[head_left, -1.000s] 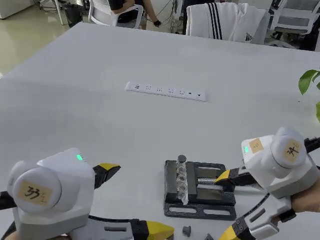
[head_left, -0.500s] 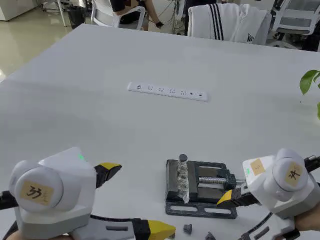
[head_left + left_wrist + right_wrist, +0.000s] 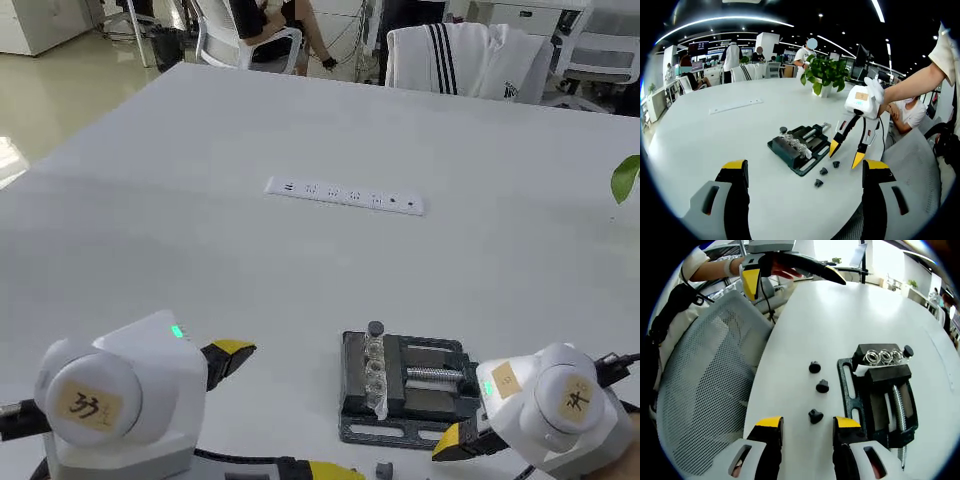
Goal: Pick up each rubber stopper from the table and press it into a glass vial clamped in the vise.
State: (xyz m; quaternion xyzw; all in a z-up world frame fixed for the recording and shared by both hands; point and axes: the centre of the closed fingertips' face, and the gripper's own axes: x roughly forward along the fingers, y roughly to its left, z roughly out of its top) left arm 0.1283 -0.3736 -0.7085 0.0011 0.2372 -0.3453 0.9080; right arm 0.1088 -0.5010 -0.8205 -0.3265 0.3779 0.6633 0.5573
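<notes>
Stopper (image 3: 815, 416) loose on counter (image 3: 850, 310) by vise (image 3: 879, 385); right gripper (image 3: 846, 155) open above it, left gripper (image 3: 804, 166) open, empty.

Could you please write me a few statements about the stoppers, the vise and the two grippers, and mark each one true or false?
1. Three loose stoppers lie on the table beside the vise. True.
2. Every vial in the vise is plugged. False: only the end vial carries a stopper; the three others are open.
3. The right gripper is shut on a stopper. False: its jaws are open and empty, with the nearest stopper lying on the table just ahead of them.
4. The left gripper has its jaws spread wide and holds nothing. True.
5. A power strip lies on the table beyond the vise. True.
</notes>
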